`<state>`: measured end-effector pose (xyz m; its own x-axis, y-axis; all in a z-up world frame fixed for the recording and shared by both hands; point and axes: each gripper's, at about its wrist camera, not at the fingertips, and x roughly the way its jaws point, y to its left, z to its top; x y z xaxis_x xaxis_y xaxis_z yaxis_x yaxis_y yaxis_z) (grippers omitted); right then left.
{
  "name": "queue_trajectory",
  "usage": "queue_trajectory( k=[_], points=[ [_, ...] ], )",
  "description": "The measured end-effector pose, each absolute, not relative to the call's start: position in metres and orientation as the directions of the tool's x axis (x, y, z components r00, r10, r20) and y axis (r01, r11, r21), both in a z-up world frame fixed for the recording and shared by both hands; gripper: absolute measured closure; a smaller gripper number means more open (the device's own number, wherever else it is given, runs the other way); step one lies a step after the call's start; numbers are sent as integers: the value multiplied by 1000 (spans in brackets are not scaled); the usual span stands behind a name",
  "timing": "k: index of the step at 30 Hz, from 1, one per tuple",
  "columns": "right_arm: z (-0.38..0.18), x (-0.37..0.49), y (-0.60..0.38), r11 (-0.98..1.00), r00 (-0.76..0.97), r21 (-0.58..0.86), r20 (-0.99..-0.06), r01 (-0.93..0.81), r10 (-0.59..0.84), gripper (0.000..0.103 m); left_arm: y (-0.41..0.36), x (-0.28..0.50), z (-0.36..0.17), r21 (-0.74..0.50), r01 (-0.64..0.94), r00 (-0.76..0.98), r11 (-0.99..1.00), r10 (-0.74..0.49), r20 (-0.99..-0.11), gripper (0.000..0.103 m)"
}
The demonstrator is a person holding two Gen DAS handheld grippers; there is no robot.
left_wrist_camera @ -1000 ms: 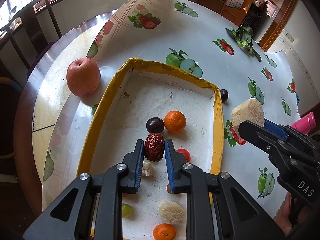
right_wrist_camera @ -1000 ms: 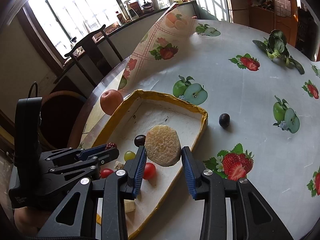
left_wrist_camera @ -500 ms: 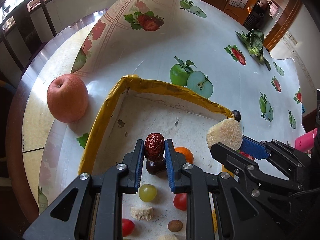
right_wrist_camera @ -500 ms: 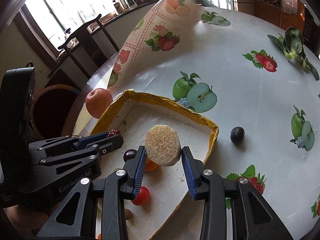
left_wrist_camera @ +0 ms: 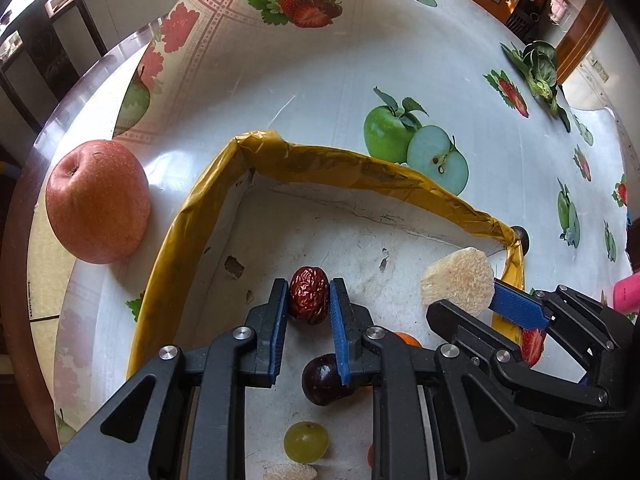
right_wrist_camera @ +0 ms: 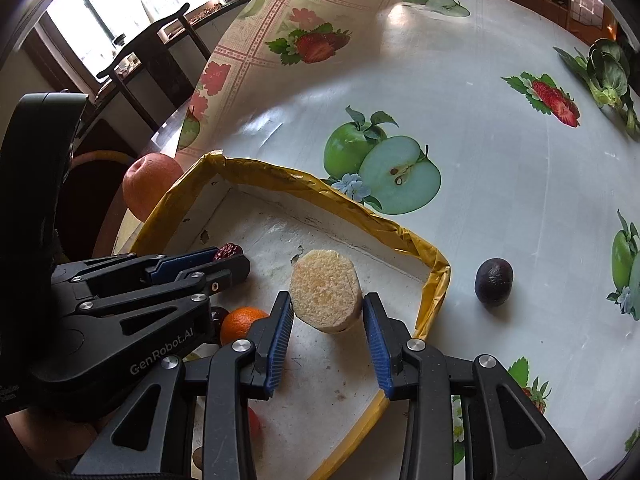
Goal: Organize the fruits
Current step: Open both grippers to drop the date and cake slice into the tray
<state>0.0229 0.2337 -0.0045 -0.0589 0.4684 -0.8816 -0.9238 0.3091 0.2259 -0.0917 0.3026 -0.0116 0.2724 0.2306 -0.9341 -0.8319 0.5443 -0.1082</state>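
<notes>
The left gripper (left_wrist_camera: 309,300) is pinching a red date (left_wrist_camera: 309,295) and the right gripper (right_wrist_camera: 325,318) a pale sugarcane chunk (right_wrist_camera: 325,297), both over the yellow-rimmed tray (right_wrist_camera: 304,184) that already holds most fruit, so only the apple (left_wrist_camera: 96,202) and dark plum (right_wrist_camera: 493,281) look left out on the table

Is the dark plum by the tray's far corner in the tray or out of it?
Out. The dark plum lies on the tablecloth, just beyond the tray's yellow taped rim.
</notes>
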Motion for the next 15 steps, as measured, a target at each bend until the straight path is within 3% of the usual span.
queue_trajectory(
  k=[4,8,10,15],
  points=[
    [-2,21,235,297,-75,237,-880,-925,469,65,302,-91,-12,-91,-831,259,548,237,-936,81],
    [3,20,231,293,-91,254,-877,-922,473,64,297,-98,-4,-75,-835,253,546,260,-932,59],
    [8,19,227,288,-98,261,-872,-921,479,63,293,-102,3,-74,-835,260,545,272,-926,53],
    [26,12,215,257,-111,272,-855,-927,507,62,281,-113,19,-75,-832,273,550,287,-918,53]
  ],
)
